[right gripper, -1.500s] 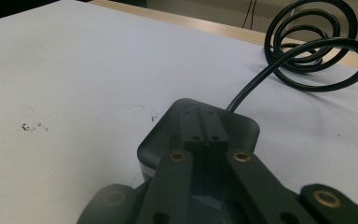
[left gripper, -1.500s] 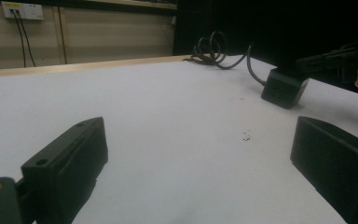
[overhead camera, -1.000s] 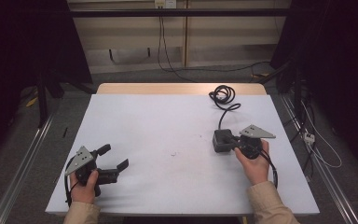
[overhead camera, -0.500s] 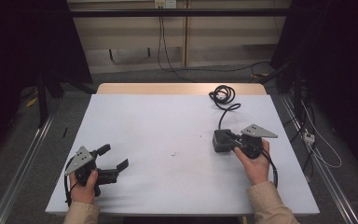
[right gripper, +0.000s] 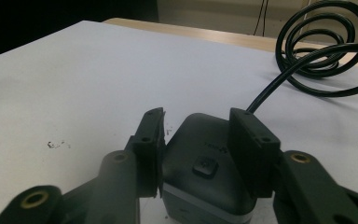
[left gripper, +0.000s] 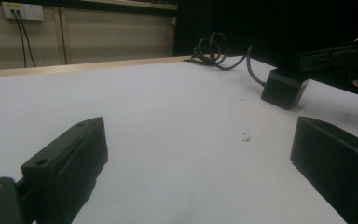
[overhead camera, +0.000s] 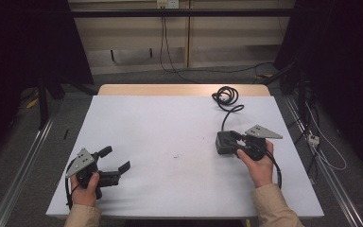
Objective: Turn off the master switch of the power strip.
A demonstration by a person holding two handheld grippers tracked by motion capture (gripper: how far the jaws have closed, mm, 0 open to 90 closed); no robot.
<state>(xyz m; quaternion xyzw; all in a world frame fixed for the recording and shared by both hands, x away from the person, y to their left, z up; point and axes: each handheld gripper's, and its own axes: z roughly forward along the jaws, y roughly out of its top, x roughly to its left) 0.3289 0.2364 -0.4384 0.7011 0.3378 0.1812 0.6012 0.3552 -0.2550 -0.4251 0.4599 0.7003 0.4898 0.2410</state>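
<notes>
The wide white tabletop (overhead camera: 170, 127) carries a small black box-shaped power adapter (overhead camera: 225, 143) toward its right side, with a black cable (overhead camera: 227, 97) running from the adapter to a loose coil near the far edge. The right gripper view shows what the high view cannot: a small square button on the adapter's rounded top and a pale seam low on its body, whose bottom is cut off. The right gripper (right gripper: 196, 140) has its jaws closed against the adapter's two sides. Well left of the adapter, the left gripper (overhead camera: 115, 161) holds its jaws wide apart, with nothing between them.
</notes>
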